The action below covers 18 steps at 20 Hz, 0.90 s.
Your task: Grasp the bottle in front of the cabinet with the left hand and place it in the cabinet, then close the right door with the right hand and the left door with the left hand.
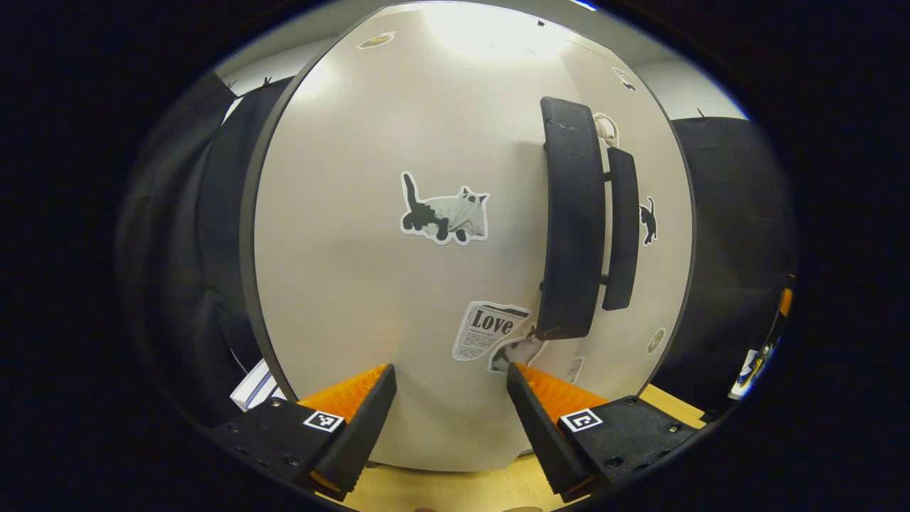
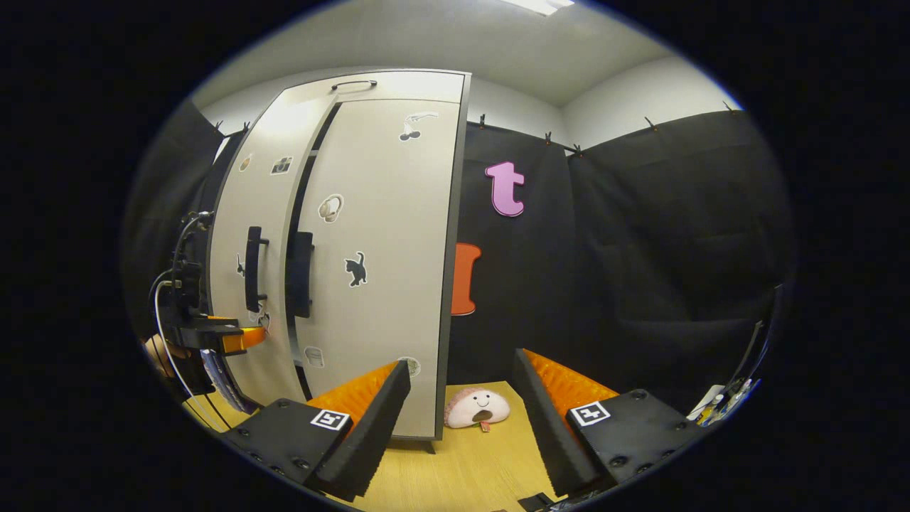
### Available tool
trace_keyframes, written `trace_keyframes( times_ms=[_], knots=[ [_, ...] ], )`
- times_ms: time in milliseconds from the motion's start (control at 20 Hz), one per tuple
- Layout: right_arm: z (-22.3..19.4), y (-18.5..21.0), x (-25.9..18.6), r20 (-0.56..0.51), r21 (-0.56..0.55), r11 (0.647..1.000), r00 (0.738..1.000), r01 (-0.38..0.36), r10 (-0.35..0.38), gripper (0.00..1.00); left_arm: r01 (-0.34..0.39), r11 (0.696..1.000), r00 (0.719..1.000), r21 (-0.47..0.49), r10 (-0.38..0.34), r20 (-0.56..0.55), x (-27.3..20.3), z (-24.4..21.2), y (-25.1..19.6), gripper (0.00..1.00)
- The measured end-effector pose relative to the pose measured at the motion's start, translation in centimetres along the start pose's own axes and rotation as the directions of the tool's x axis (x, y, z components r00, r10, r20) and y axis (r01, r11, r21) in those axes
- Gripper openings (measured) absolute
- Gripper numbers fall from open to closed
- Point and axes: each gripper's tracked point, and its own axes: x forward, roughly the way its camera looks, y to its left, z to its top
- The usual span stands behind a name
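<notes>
Your left hand-held gripper (image 1: 449, 398) is right up close to the left door (image 1: 398, 235) of the cabinet (image 2: 341, 235), with its two fingers spread wide and nothing between them. The flat door face sits straight ahead of those fingers, so it looks like a small push forward is all this door needs. In the right gripper view you can see the left hand-held gripper (image 2: 245, 340) low down by that door, and the door seems to stand out a little, with a thin dark gap between it and the right door (image 2: 384, 256). The tall left handle (image 1: 572, 220) stands straight up and down, up and to the right of your fingers, with the right handle (image 1: 622, 227) just beside it. Your right hand-held gripper (image 2: 461, 405) is farther back, spread wide too and holding nothing, pointing past the cabinet's right edge. The right door looks flat and shut. The bottle is likely inside the cabinet, since the doors hide it. There is bare tabletop (image 2: 462, 469) in front, with a small plush toy (image 2: 476, 409) by the cabinet's right corner, well away from your left side. I think pushing flat on the door and staying low, under the handles, will work best.
</notes>
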Motion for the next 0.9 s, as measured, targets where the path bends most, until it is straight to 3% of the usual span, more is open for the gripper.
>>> trace_keyframes(
  times_ms=[350, 400, 450, 750, 800, 900],
  knots=[
    [-0.5, 0.4, 2.1, -0.014, 0.008, 0.999, 0.999, -0.039, 0.039, 0.96, -0.051, 0.999, 0.998, 0.014, 0.051, -0.021, -1.4, 0.2, 0.4, 0.95],
    [-0.5, 0.5, 2.4, -0.015, 0.009, 0.999, 0.999, -0.043, 0.043, 0.92, -0.053, 0.999, 0.998, 0.002, 0.053, -0.022, -2.2, 0.3, 0.5, 0.96],
    [-0.5, 0.6, 2.6, -0.018, 0.009, 0.999, 0.999, -0.047, 0.047, 0.97, -0.059, 0.998, 0.998, -0.010, 0.059, -0.021, -3.1, 0.5, 0.7, 0.96],
    [0.3, 0.7, 2.1, -0.025, 0.012, 0.998, 0.998, -0.060, 0.061, 0.97, -0.121, 0.992, 0.992, -0.043, 0.122, 0.021, -9.5, 3.4, 3.3, 0.96],
    [0.6, 0.7, 1.8, -0.023, 0.016, 0.998, 0.998, -0.060, 0.060, 0.92, -0.133, 0.990, 0.990, -0.051, 0.135, 0.031, -10.7, 3.9, 3.9, 0.95],
    [0.9, 0.8, 1.0, -0.023, 0.028, 0.998, 0.998, -0.060, 0.060, 0.97, -0.160, 0.985, 0.986, -0.061, 0.163, 0.041, -13.0, 4.5, 5.2, 0.95]
  ],
)
